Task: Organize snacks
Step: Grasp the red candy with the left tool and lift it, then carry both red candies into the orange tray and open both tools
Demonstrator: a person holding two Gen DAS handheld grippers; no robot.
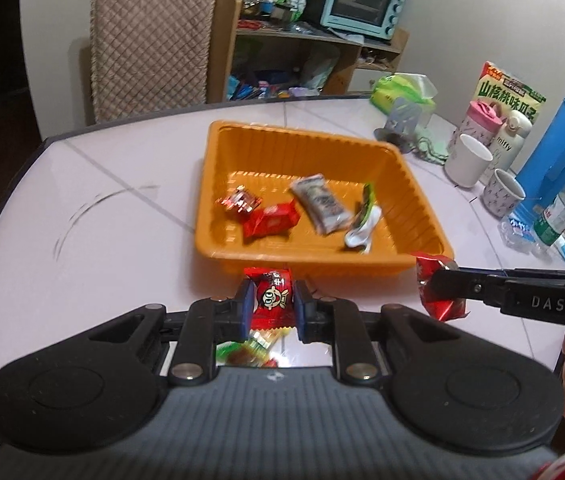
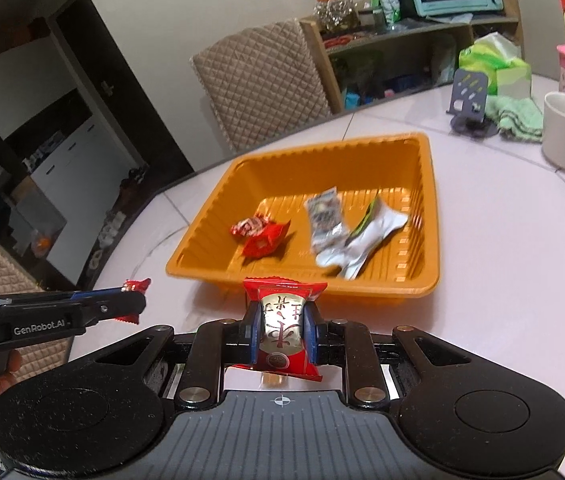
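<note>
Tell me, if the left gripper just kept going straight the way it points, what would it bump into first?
Probably the near wall of the orange tray, which lies directly ahead of the left gripper and the red candy it holds. Its height above the table is unclear, so it might instead pass over the rim.

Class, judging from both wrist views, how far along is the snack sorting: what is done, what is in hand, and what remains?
Done: four snack packets already lie in the orange tray. In hand: the left gripper is shut on a red cartoon-face candy, and the right gripper is shut on a red and silver packet, both just short of the tray's near rim. Left: dropping both in; another wrapper shows below the left gripper.
</note>
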